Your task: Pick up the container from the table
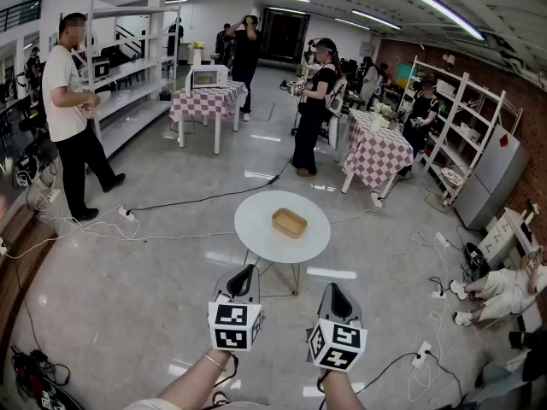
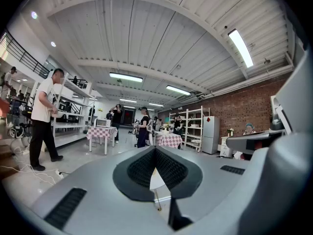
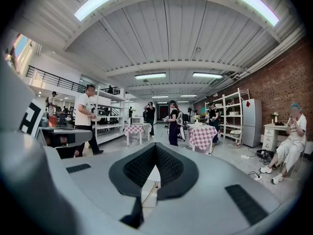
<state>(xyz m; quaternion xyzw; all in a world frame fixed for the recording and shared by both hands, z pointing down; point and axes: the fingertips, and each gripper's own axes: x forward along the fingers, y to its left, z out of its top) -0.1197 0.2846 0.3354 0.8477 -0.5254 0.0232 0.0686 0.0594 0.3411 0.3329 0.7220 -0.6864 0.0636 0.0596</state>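
Observation:
A shallow tan container (image 1: 290, 223) sits on a small round white table (image 1: 256, 229), a little right of its centre. Both grippers are held level over the floor, short of the table's near edge and apart from it. My left gripper (image 1: 249, 271) points at the table's near left side, and its jaws are shut with nothing between them. My right gripper (image 1: 332, 288) is beside it, jaws also shut and empty. In the left gripper view the pads (image 2: 146, 168) meet at the tip and a sliver of the table (image 2: 157, 180) shows below. The right gripper view shows its pads (image 3: 168, 166) the same way.
Cables (image 1: 171, 202) trail over the shiny floor left of and behind the table. A person in black (image 1: 312, 109) stands beyond it, and another in a white shirt (image 1: 68, 109) at far left. Checkered tables (image 1: 376, 152) and shelves (image 1: 466, 135) lie further back. Someone sits on the floor at right (image 1: 504, 284).

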